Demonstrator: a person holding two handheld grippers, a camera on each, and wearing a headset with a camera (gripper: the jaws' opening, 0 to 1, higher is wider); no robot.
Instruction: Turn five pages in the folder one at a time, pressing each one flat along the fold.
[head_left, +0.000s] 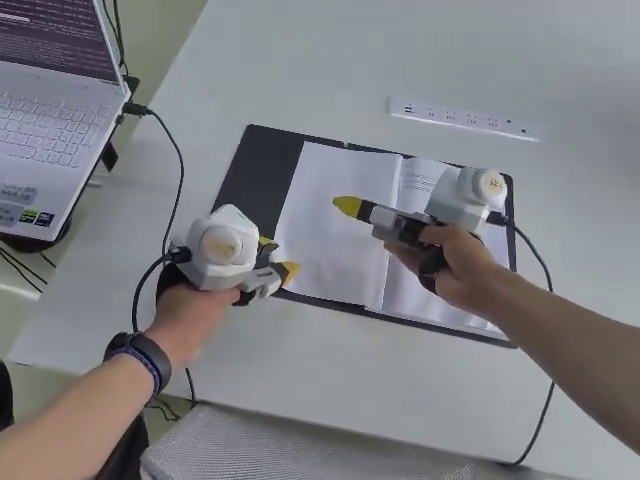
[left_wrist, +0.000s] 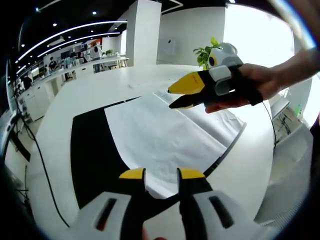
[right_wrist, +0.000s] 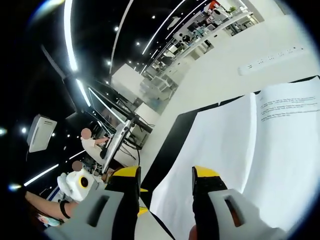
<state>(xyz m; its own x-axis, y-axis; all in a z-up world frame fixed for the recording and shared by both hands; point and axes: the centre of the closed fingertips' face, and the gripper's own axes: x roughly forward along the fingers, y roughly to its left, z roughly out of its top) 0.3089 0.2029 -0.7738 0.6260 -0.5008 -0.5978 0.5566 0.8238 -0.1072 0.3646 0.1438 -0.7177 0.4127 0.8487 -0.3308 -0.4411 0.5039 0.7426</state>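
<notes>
The black folder (head_left: 250, 170) lies open on the white table, its blank white page (head_left: 335, 230) lying left of the fold. The printed page (head_left: 424, 178) lies to the right of the fold. My right gripper (head_left: 347, 207) hovers over the blank page near the fold, pointing left. It is open with nothing between its jaws (right_wrist: 165, 172), and the page (right_wrist: 225, 140) lies below them. My left gripper (head_left: 277, 257) is at the folder's near left edge, open and empty (left_wrist: 162, 174). It faces the page (left_wrist: 160, 135) and the right gripper (left_wrist: 177, 95).
A white laptop (head_left: 50, 110) stands at the far left with a black cable (head_left: 170, 150) running past the folder. A white power strip (head_left: 462, 118) lies behind the folder. The table's front edge is close below my hands.
</notes>
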